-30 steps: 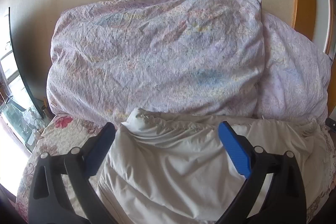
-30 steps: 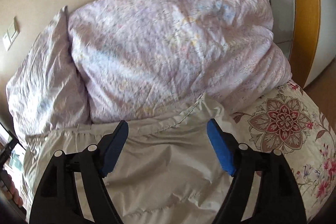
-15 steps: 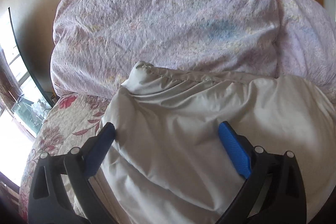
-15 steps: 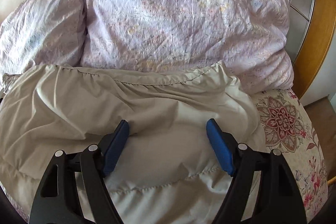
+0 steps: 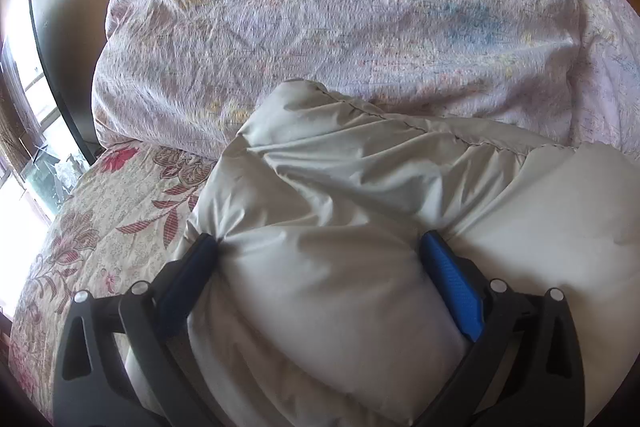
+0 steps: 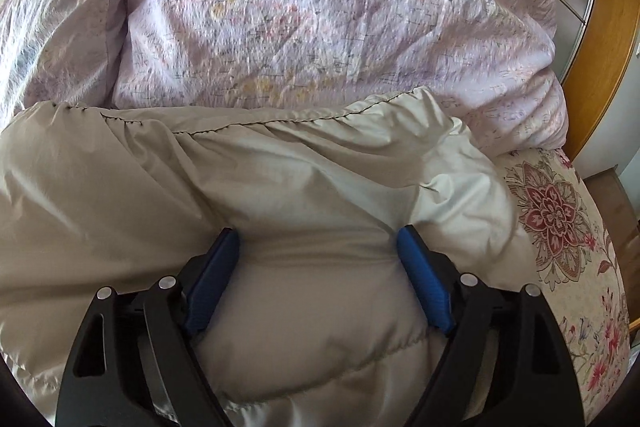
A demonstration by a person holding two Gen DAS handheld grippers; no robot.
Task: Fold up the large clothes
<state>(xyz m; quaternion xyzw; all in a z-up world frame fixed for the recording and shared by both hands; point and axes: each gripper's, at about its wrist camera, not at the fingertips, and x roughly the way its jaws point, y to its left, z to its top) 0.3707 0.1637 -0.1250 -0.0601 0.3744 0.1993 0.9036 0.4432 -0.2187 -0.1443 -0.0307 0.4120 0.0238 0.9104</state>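
A puffy beige-grey padded jacket (image 5: 360, 187) lies on the bed, its stitched hem toward the pillows; it also fills the right wrist view (image 6: 280, 179). My left gripper (image 5: 320, 247) is wide open, its blue pads pressed down into the jacket's left part with padding bulging between them. My right gripper (image 6: 318, 239) is also open, its blue pads pressed into the jacket's right part. Neither gripper pinches the fabric shut.
Two large lilac floral pillows (image 5: 340, 7) (image 6: 320, 7) lie just beyond the jacket. A floral bedspread (image 5: 100, 219) (image 6: 560, 227) shows at both sides. A window (image 5: 24, 87) is at the far left, a wooden frame (image 6: 600, 47) at the right.
Both grippers have moved down and forward onto the jacket; the jacket now fills more of each view and the pads sink into it. The wall sockets have left the views.
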